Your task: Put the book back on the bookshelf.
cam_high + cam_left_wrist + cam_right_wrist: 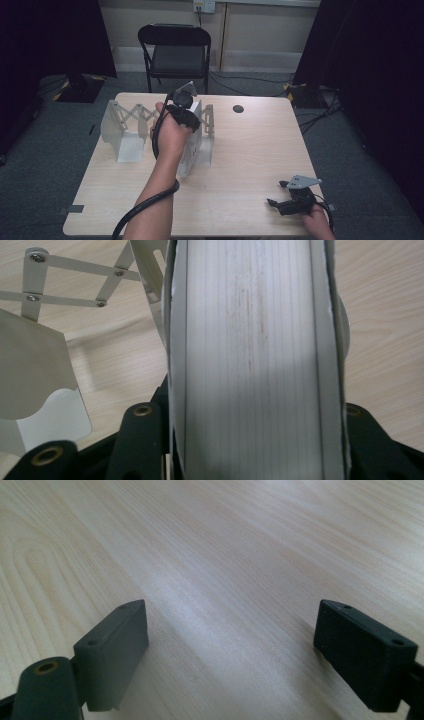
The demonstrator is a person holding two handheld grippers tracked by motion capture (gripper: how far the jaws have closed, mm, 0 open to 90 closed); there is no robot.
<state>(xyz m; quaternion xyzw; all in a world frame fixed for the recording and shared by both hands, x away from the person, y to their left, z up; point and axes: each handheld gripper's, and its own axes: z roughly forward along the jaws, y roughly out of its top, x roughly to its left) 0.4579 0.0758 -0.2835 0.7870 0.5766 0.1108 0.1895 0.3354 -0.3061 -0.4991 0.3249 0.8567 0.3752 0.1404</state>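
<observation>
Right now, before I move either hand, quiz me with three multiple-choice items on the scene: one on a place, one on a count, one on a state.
1. Where does the right gripper sit?
A. near the table's front right corner
B. beside the rack
C. over the chair

2. How many chairs stand behind the table?
A. none
B. one
C. three

3. How does the left gripper stand?
A. open over bare wood
B. shut on the book
C. lying on the floor

Answers: 1 A, the high view shows it low at the right. 2 B, a single black folding chair. 3 B, its jaws clamp the white book beside the expanding metal rack.
</observation>
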